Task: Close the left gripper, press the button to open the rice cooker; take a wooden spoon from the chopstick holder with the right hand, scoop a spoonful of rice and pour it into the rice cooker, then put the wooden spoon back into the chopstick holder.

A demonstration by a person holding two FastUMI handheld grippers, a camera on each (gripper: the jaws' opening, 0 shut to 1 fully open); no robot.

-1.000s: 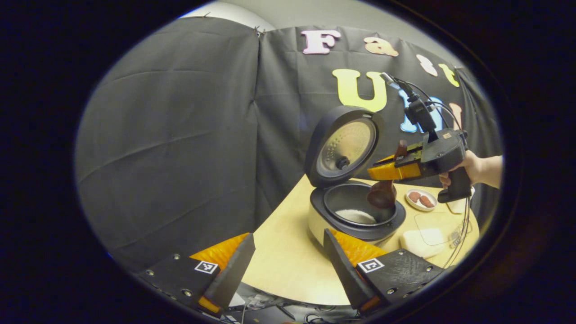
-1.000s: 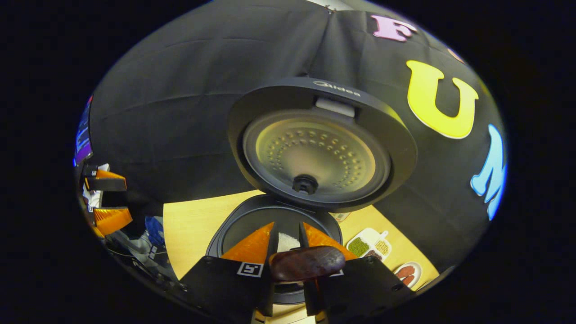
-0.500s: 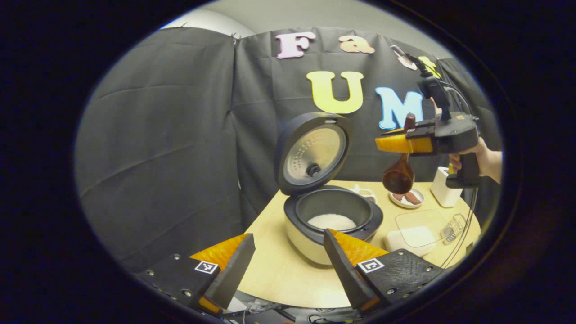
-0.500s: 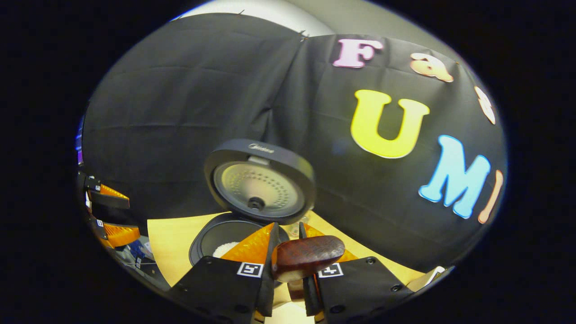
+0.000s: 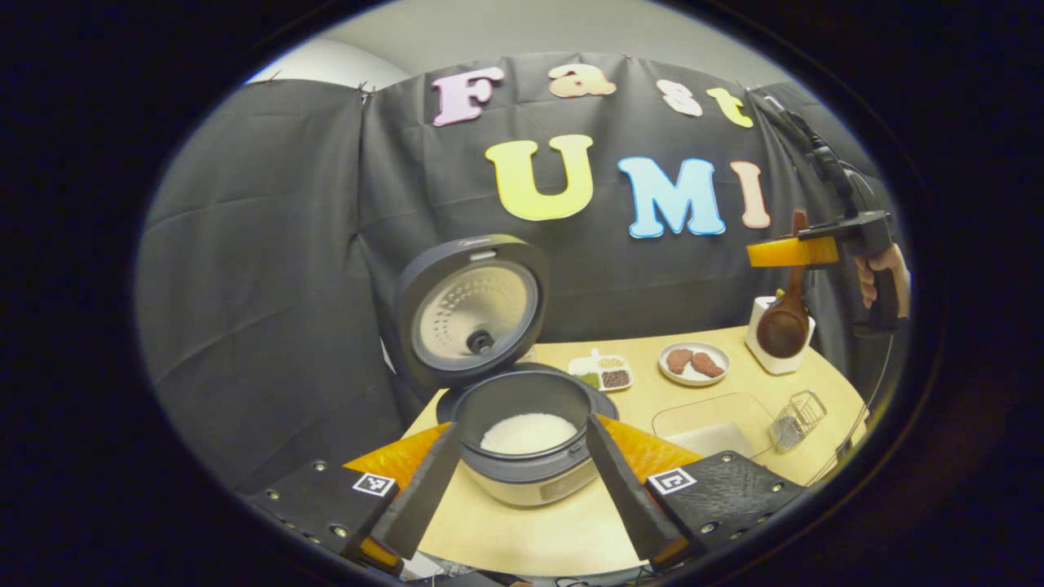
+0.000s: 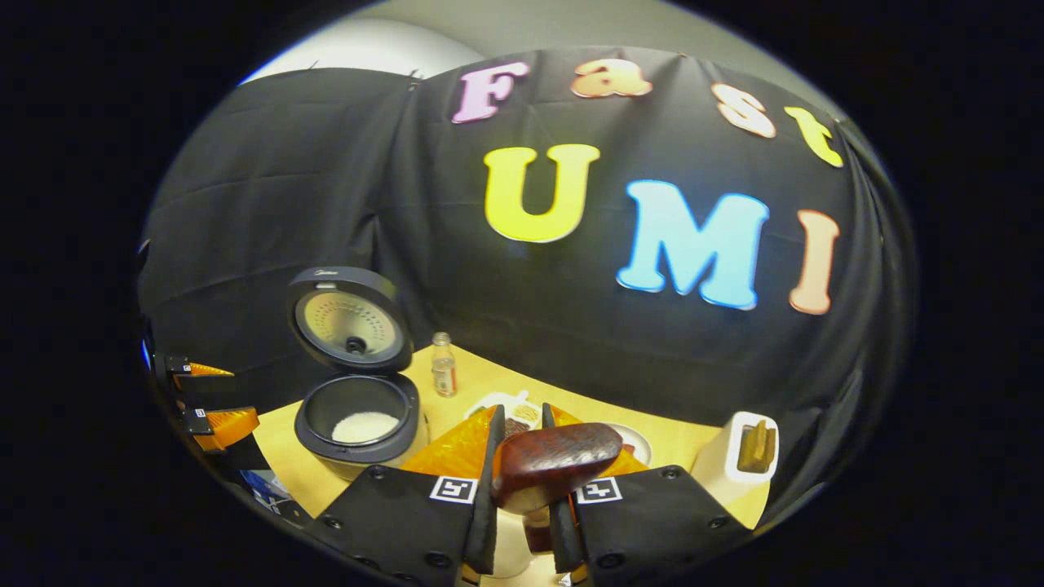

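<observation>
— What does the left gripper view give you?

— My left gripper (image 5: 515,465) has its fingers spread wide, nothing between them, framing the rice cooker (image 5: 522,444) on the table (image 5: 571,522). Its lid (image 5: 473,306) stands up and white rice (image 5: 528,432) lies in the pot. Far right, my right gripper (image 5: 795,249) holds the wooden spoon (image 5: 785,322) upright, bowl down, over the white chopstick holder (image 5: 771,359).

— And the right gripper view?

— My fingers (image 6: 481,497) are clamped on the wooden spoon's handle, whose dark end (image 6: 557,461) sticks up between them. The chopstick holder (image 6: 738,465) stands to the lower right, the open rice cooker (image 6: 359,424) well off to the left, a small bottle (image 6: 443,375) beside it.
</observation>
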